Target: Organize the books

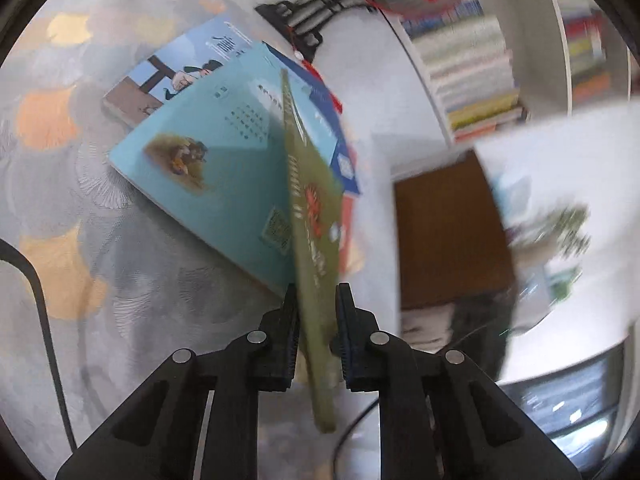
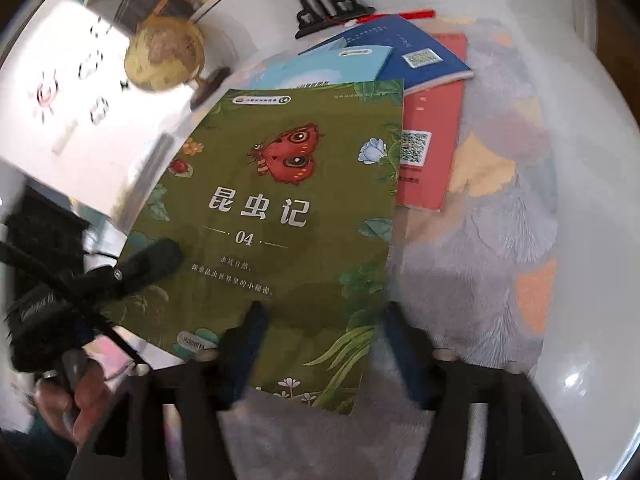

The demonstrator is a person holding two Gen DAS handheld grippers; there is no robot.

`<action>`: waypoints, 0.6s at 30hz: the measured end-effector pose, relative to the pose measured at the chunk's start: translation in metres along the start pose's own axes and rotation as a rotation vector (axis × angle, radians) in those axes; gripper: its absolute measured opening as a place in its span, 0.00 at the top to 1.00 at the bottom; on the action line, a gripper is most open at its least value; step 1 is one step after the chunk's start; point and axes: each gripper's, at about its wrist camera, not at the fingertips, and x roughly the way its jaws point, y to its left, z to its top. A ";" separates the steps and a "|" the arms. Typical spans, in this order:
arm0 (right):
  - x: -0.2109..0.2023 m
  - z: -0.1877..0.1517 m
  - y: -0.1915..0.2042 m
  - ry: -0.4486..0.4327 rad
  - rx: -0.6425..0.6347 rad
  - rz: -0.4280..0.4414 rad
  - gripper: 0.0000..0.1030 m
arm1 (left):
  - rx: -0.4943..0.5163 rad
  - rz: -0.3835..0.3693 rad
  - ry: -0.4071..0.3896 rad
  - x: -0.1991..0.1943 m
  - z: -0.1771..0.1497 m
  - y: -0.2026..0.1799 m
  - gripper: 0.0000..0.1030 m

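My left gripper (image 1: 316, 292) is shut on a green book with a red butterfly cover (image 1: 310, 232), held edge-on above the table. In the right wrist view the same green book (image 2: 288, 208) faces me, with the left gripper's finger (image 2: 152, 260) clamped on its left edge. My right gripper (image 2: 324, 324) is open, its fingers either side of the book's lower edge, not closed on it. Under it lie a light blue book (image 1: 212, 160), a cartoon-cover book (image 1: 168, 76), a dark blue book (image 2: 416, 52) and a red book (image 2: 432, 140).
A white bookshelf (image 1: 468, 60) full of upright books stands at the back. A black stand with a red ornament (image 1: 316, 12) is near it. A globe (image 2: 164, 56) sits at the left. A patterned grey cloth (image 2: 500, 220) covers the table.
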 end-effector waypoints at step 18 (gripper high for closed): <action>0.002 -0.016 -0.046 -0.059 0.273 0.385 0.61 | -0.214 -0.143 0.067 -0.002 0.009 0.027 0.87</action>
